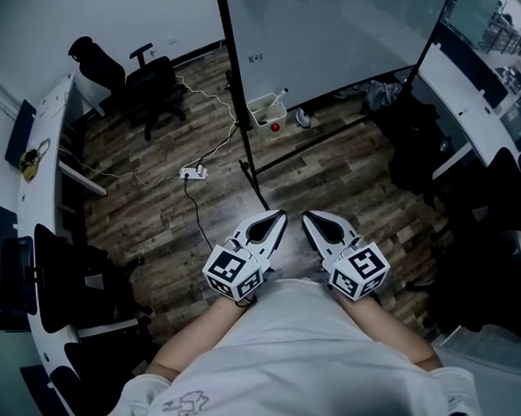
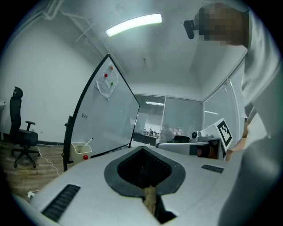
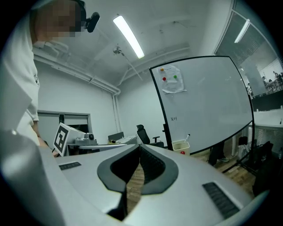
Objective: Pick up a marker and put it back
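A marker (image 1: 280, 93) with a dark cap stands in a small white bin (image 1: 267, 108) hung at the foot of a whiteboard (image 1: 339, 36). The left gripper view also shows the marker (image 2: 88, 141) and bin (image 2: 79, 150), as does the right gripper view, with marker (image 3: 187, 137) and bin (image 3: 180, 145). A red ball (image 1: 275, 126) sits just below the bin. My left gripper (image 1: 278, 217) and right gripper (image 1: 311, 218) are held side by side close to my body, far from the bin. Both point toward the whiteboard, jaws shut and empty.
The whiteboard's black stand leg (image 1: 258, 190) runs across the wooden floor toward me. A power strip (image 1: 193, 172) with trailing cable lies on the left, beyond it two black office chairs (image 1: 147, 87). White desks (image 1: 36, 195) line the left and right (image 1: 471, 99). Dark bags (image 1: 421, 144) sit right.
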Tool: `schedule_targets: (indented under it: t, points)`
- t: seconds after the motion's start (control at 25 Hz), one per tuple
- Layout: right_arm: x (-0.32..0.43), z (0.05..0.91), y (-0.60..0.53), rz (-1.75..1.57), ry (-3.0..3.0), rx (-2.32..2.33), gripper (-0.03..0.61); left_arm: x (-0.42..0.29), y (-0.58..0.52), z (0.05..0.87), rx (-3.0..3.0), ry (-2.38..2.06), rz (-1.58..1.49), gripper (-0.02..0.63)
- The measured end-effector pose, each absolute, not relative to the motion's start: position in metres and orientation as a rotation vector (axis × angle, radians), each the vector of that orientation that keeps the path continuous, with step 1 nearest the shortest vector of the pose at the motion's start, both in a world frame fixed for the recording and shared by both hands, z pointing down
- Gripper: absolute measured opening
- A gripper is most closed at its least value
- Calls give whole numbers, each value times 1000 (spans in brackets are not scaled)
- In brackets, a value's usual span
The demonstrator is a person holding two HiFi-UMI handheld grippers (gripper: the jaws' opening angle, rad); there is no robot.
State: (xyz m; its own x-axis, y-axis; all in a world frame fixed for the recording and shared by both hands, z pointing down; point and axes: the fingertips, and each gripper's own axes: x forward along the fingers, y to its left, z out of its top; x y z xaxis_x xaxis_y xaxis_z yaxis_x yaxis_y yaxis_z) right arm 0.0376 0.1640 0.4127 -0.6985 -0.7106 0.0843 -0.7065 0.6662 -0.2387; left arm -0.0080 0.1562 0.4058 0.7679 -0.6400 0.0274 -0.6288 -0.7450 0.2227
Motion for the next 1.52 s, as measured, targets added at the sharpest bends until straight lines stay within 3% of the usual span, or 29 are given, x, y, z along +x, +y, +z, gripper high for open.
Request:
schedule_targets:
  t: [0.56,1.52]
  points:
    - [91,425,130,-487,2776,-1256,11,49,121,414,2760,-918,3,5]
    - [42,435,1,-535,2754,-1367,11,9,-23,414,2760,-759,-26,5]
